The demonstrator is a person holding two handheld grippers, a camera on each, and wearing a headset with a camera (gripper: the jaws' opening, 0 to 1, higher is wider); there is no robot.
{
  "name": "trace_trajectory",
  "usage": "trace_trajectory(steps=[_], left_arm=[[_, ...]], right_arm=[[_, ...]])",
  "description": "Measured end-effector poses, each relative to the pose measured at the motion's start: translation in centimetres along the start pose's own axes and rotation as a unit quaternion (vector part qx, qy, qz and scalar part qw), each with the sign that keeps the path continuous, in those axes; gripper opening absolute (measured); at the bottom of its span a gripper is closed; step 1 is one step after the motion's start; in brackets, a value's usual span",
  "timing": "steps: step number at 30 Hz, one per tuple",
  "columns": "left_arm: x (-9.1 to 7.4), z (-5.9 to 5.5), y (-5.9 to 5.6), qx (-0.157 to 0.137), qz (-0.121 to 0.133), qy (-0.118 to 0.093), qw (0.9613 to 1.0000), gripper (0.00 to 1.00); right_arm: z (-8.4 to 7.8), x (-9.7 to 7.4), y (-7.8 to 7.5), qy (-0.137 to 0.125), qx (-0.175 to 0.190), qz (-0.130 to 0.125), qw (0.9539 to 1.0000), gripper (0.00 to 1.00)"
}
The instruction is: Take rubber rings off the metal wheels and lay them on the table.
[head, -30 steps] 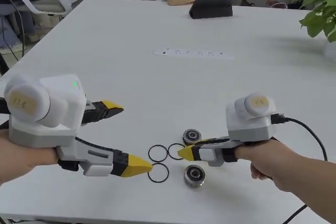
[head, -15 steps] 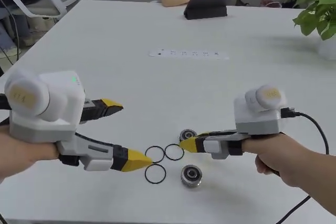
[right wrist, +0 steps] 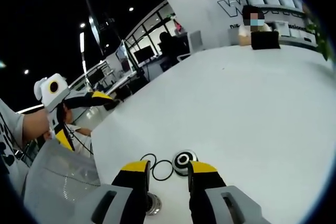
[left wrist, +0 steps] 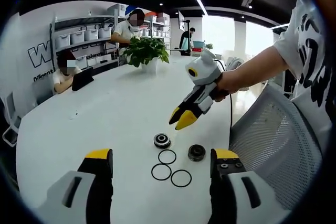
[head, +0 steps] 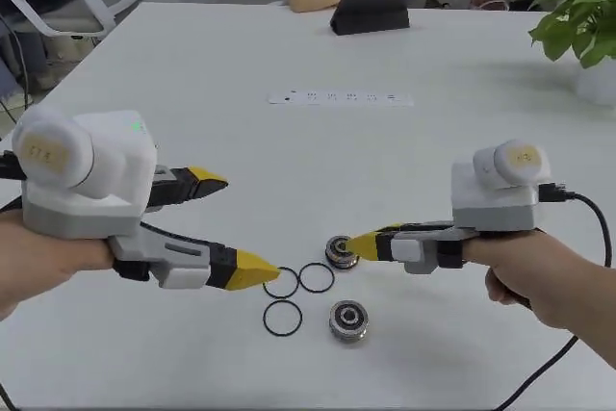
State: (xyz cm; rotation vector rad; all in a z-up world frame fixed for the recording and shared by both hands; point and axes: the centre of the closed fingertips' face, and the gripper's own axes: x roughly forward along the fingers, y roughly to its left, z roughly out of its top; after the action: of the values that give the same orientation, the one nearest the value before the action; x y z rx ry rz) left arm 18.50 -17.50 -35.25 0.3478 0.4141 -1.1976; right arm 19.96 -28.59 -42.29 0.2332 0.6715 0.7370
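The right gripper (head: pixel 354 245) has drawn back toward its own side. A second ago its tip hung over the rings between the two wheels, and it now hovers just beside the far wheel (head: pixel 339 251), fingers narrow and empty. The left gripper (head: pixel 231 225) has barely shifted, its fingers wide and holding nothing, the lower tip near the three rubber rings (head: pixel 298 279). These lie flat on the bench (head: pixel 404 141) as before, with the near wheel (head: pixel 348 320) beside them. The retreat suggests a ring has just been laid down. Whether either wheel still carries one cannot be told.
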Motion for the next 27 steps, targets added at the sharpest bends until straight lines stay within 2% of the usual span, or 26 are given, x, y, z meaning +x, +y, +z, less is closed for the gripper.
trace_trajectory(steps=[8, 15, 27], left_arm=[[0.8, 0.7, 0.5, 0.001, -0.003, -0.002, 1.0, 0.7], [1.9, 1.4, 0.7, 0.007, -0.008, -0.005, 0.9999, 0.69], [3.4, 1.3, 1.6, 0.003, -0.011, 0.001, 0.9999, 0.63]], right_arm=[[0.4, -0.7, -0.9, -0.01, -0.002, -0.01, 0.9999, 0.27], [0.1, -1.1, -1.3, -0.008, -0.017, -0.023, 0.9996, 0.28], [0.0, -1.3, -2.0, -0.005, -0.053, -0.034, 0.998, 0.29]])
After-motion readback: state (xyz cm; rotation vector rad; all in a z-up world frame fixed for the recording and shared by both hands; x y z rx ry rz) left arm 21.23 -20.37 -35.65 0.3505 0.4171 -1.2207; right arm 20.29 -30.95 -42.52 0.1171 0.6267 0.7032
